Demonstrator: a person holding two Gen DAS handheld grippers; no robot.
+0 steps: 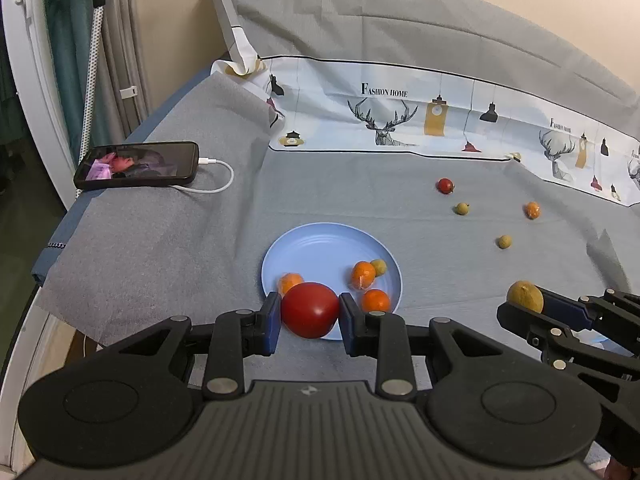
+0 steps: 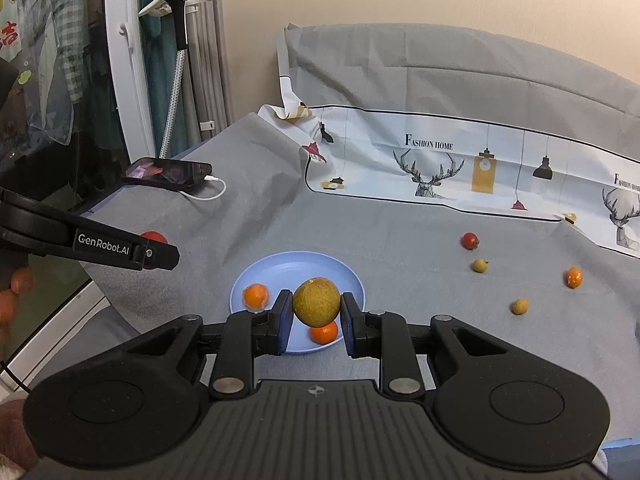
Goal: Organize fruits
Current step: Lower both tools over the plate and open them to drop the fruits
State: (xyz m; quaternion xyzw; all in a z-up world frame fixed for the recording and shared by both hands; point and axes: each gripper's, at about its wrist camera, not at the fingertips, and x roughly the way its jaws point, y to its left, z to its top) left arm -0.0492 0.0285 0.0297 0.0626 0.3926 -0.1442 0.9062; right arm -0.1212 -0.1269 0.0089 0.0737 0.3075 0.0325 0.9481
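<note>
Both fruits are up in the air: the left hand-held gripper [image 1: 310, 312] is clamped on a red tomato [image 1: 310, 310], and the right hand-held gripper [image 2: 316, 308] pinches a yellow-green round fruit [image 2: 316, 302] between its blue pads. Just ahead of and below both sits the blue plate [image 1: 316, 240], already carrying three small oranges and one small green fruit, so this looks like the drop-off stage of the sorting. Next up, by the look of it: lower each load over a bare part of the plate and ease the jaws apart gently, or the round fruit will roll. Well ahead and to the right on the grey-clothed tabletop [image 1: 360, 184], four strays wait: a small red fruit [image 1: 445, 185], two little green ones, and an orange [image 1: 532, 210].
</note>
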